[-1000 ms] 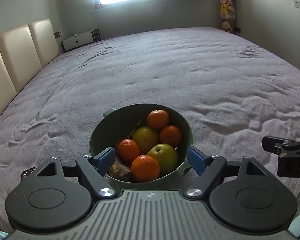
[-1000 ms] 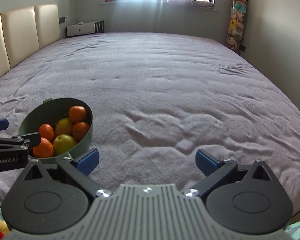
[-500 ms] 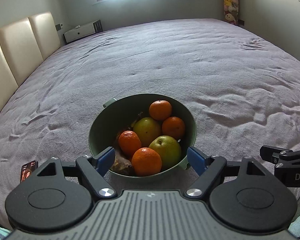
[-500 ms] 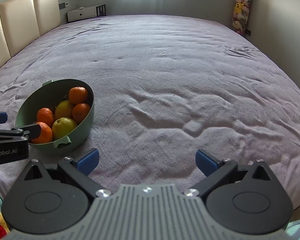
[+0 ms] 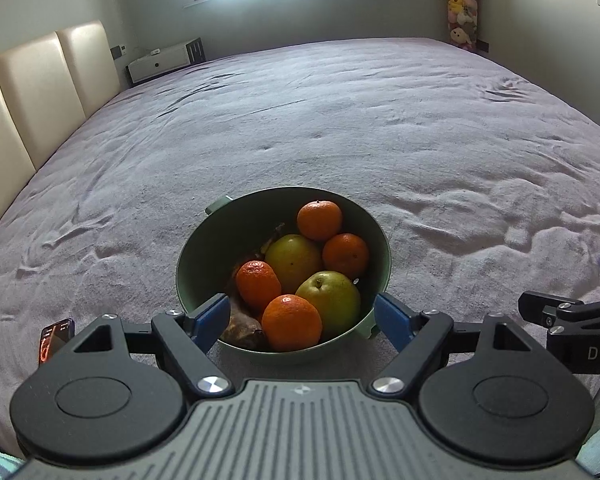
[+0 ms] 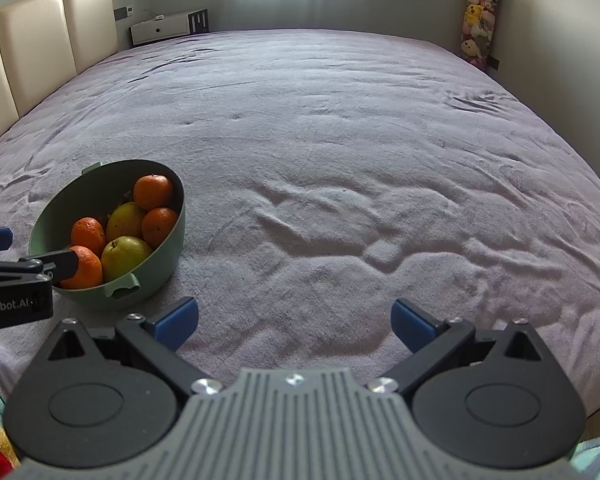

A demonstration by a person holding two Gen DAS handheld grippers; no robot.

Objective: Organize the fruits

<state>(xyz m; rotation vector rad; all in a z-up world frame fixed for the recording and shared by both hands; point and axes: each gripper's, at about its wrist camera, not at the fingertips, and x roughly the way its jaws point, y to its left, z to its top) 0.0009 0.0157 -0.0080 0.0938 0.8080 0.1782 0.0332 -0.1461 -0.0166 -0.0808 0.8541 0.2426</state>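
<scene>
A green bowl (image 5: 284,216) sits on the bed (image 5: 340,120) near its front edge, and all the fruit in view lies inside it: four oranges (image 5: 291,322), two yellow-green apples (image 5: 329,298) and something brown, perhaps a banana, low at the near wall, too hidden to name with confidence. Over the last second the left gripper (image 5: 300,316) has risen and tipped forward, so the bowl now sits further from the camera and its whole rim shows, where a second ago the near rim was cut off by the gripper body; the bowl and its fruit have kept their arrangement. Its blue fingers (image 5: 210,316) stand spread wide on either side of the bowl's near rim, holding nothing. The right gripper (image 6: 294,320) has likewise tilted downward over bare bedspread to the right of the bowl, jaws fully apart and empty. No fruit lies loose on the bed in either view. With everything gathered in the bowl and both grippers free, the scene fits either fruit waiting to be taken out and laid in order, or fruit already collected into the bowl; the pictures do not settle which. A phone (image 5: 54,338) lies at the bed's left front edge.
</scene>
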